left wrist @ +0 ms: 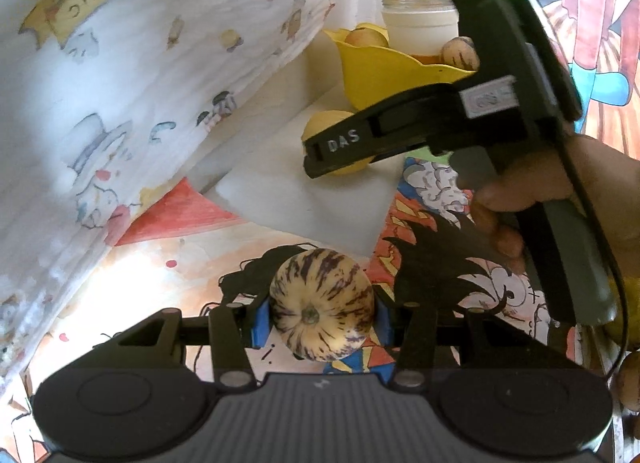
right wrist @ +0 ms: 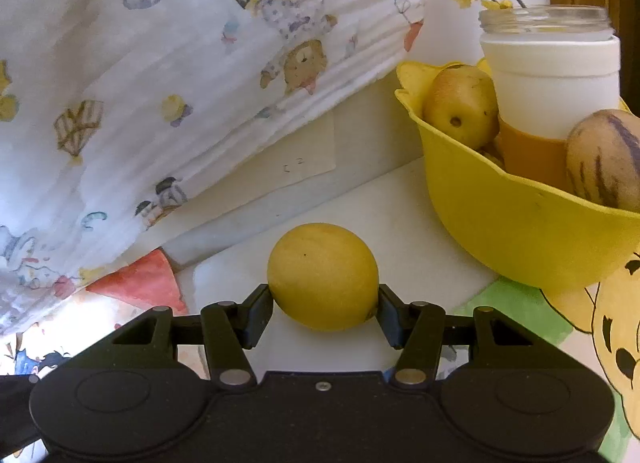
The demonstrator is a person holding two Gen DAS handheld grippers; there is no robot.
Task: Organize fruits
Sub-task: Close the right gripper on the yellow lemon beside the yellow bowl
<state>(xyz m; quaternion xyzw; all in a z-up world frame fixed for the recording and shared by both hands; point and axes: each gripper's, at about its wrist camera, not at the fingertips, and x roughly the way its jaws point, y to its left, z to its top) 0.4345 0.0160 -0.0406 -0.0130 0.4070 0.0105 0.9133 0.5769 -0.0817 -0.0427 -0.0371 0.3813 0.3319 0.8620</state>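
Two fruits already lay in the bowl (right wrist: 500, 223), while I held two more short of it: left gripper (left wrist: 322, 315) clamped on the melon (left wrist: 322, 305) above the cloth, right gripper (right wrist: 323, 309) pinching the lemon (right wrist: 323, 275) near the bowl.

left gripper (left wrist: 322, 313) matte black with blue pads (left wrist: 259, 323) on the fingers, silver rivets behind them, ribbed grey plate further back, right gripper (left wrist: 340, 153) black, white "das" lettering on one finger, green light and cable behind, bare hand (left wrist: 560, 199) on the grey-green handle
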